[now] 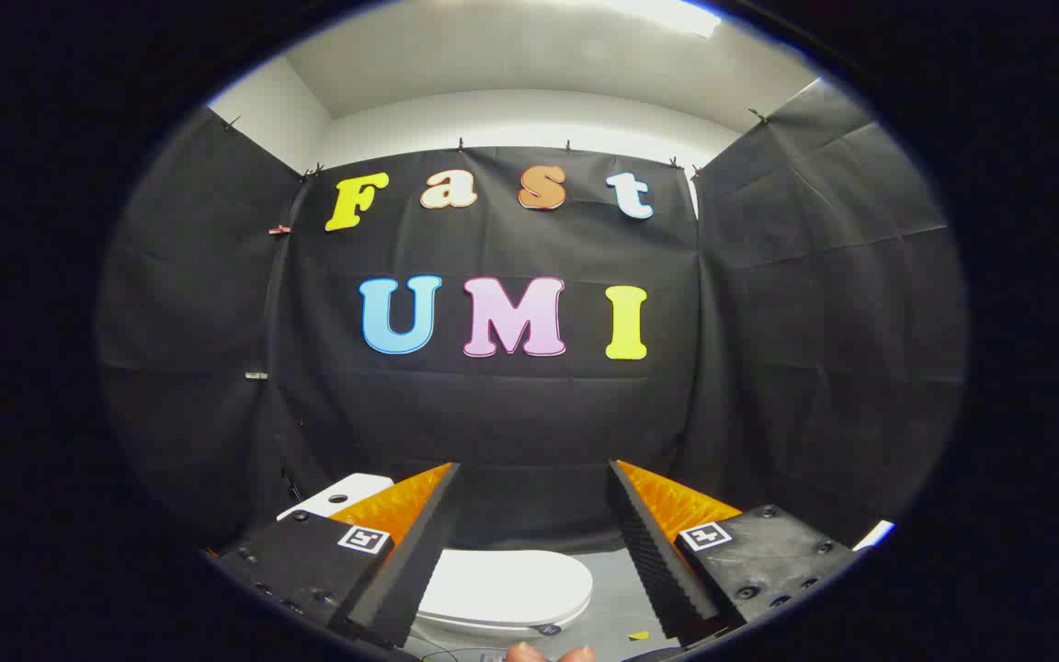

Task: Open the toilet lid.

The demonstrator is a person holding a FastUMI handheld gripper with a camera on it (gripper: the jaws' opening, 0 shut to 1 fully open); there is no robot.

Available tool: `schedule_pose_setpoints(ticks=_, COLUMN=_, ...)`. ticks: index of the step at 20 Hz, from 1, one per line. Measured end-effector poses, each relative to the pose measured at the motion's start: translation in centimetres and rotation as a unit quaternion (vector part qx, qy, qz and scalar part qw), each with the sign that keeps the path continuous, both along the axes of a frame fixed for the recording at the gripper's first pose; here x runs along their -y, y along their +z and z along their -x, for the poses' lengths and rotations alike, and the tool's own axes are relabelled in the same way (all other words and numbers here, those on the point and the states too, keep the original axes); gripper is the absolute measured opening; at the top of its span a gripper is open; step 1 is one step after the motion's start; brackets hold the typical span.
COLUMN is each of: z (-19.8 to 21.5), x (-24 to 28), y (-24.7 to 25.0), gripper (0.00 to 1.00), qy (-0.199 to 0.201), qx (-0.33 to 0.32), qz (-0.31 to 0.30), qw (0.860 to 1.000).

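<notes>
The toilet lid (504, 586) lies closed, untouched; the gripper (534, 478) hangs released, fingers spread, well above the lid. Everything remains to do.

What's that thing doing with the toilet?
A person is holding a two-finger gripper with black ribbed pads and orange sides, pointed at the black cloth wall. Its fingers are spread wide apart and hold nothing. Below and between them sits a white oval toilet lid, lying flat and closed on the grey floor. Nothing touches the lid, so opening it has not begun. Fingertips peek in underneath.
</notes>
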State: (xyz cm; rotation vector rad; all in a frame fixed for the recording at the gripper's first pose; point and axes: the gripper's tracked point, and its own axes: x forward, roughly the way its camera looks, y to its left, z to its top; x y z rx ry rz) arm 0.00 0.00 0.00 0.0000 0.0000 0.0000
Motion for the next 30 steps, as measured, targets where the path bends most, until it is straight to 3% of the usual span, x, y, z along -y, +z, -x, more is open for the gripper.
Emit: schedule_pose_setpoints(ticks=30, z=-0.3, x=-0.6, y=-1.2, gripper=0.98, qy=-0.001, qx=-0.002, qz=0.009, qw=1.0)
